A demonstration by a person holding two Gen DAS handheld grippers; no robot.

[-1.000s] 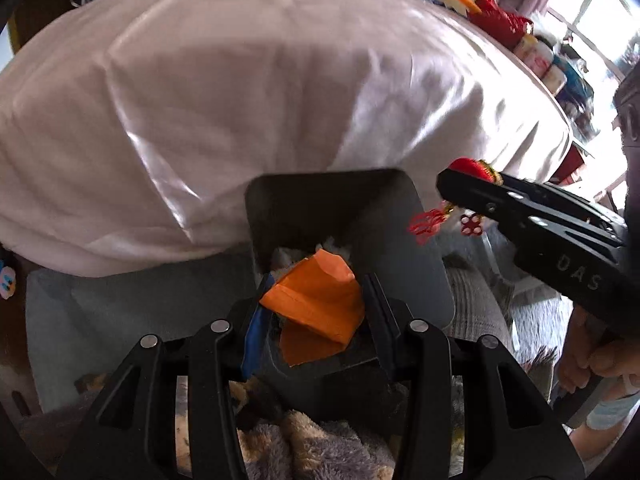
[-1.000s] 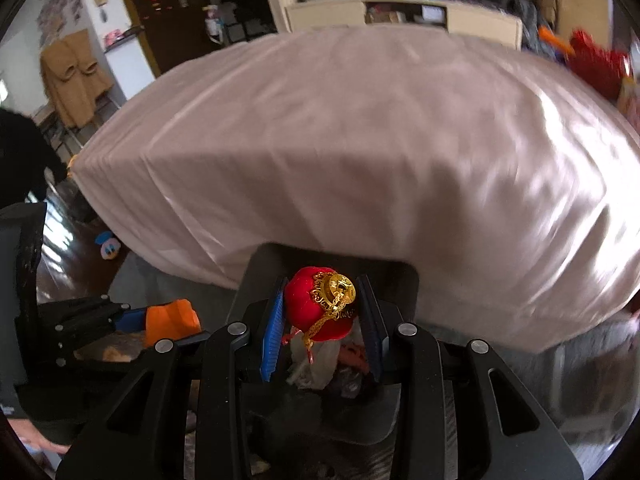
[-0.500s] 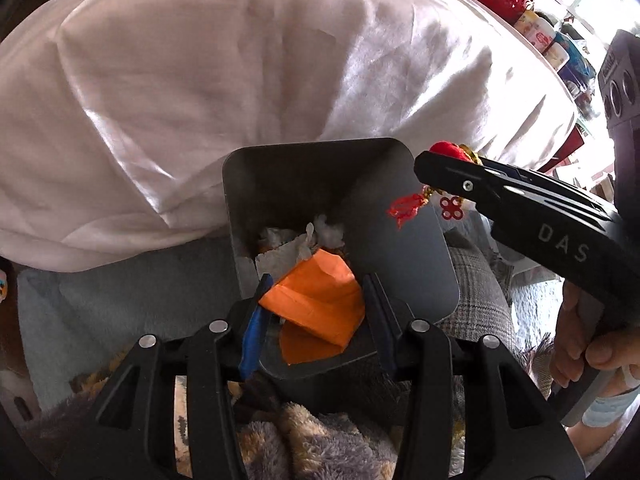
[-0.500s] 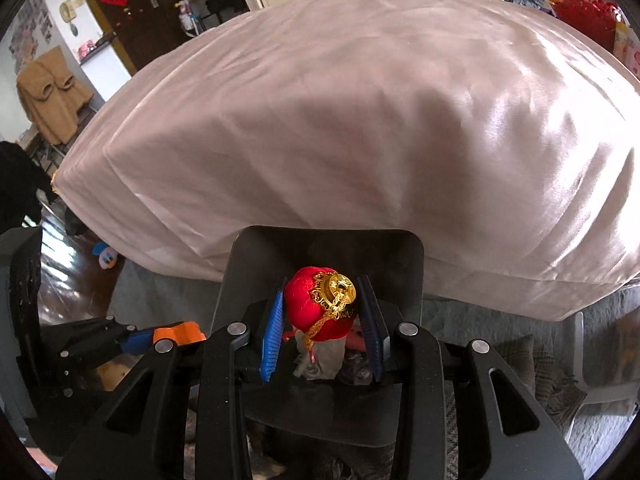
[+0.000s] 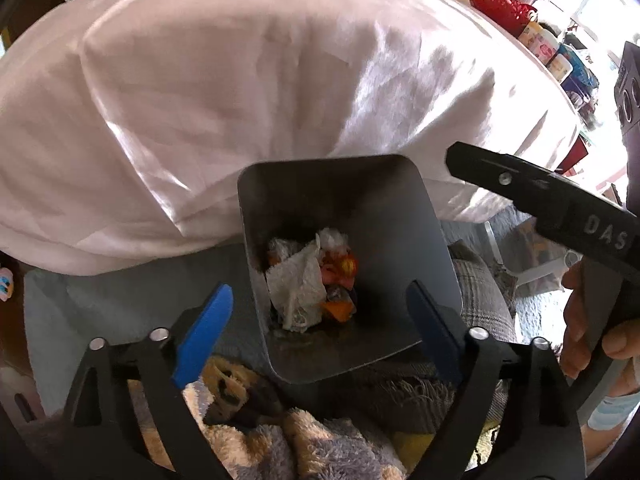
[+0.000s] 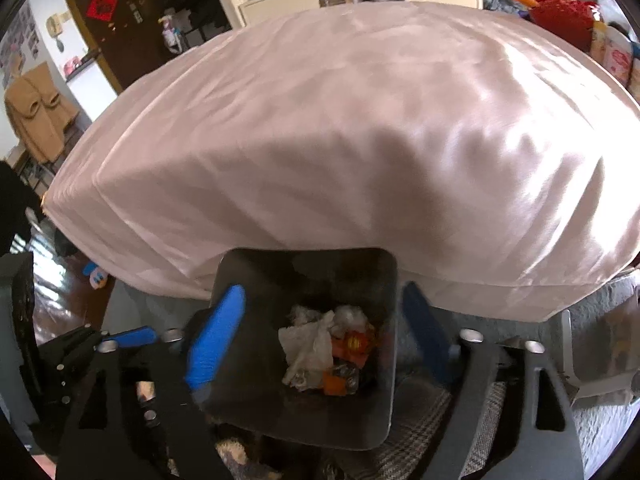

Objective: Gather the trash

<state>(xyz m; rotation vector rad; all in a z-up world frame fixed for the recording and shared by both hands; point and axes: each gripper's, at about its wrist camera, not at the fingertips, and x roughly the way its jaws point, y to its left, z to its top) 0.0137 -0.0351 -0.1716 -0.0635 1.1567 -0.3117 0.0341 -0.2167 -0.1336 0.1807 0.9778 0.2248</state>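
A dark grey square bin [image 5: 384, 216] stands below both grippers, against the cloth-covered table. Inside lie a crumpled white tissue [image 5: 298, 284], a red and gold ornament [image 5: 342, 270] and an orange scrap [image 5: 340, 312]. My left gripper [image 5: 319, 289] hangs over the bin's near edge, its jaws opening, with nothing between the blue pads. My right gripper [image 6: 323, 290] is above the same bin [image 6: 312, 272], jaws also opening and bare; the tissue [image 6: 310, 348], ornament [image 6: 354, 344] and orange scrap [image 6: 334, 384] lie beneath it. One of its black fingers [image 5: 520, 184] reaches in from the right.
A shiny pale pink cloth [image 6: 360, 140] covers the big table behind the bin. Red decorations and jars [image 5: 508, 12] sit at its far right edge. A fluffy rug [image 5: 280, 440] and a plaid cushion [image 5: 480, 292] lie by the bin. A person's hand [image 5: 592, 320] holds the right gripper.
Both grippers have opened wide. The orange scrap has dropped from the left one and the red ornament from the right one; both now lie in the bin.
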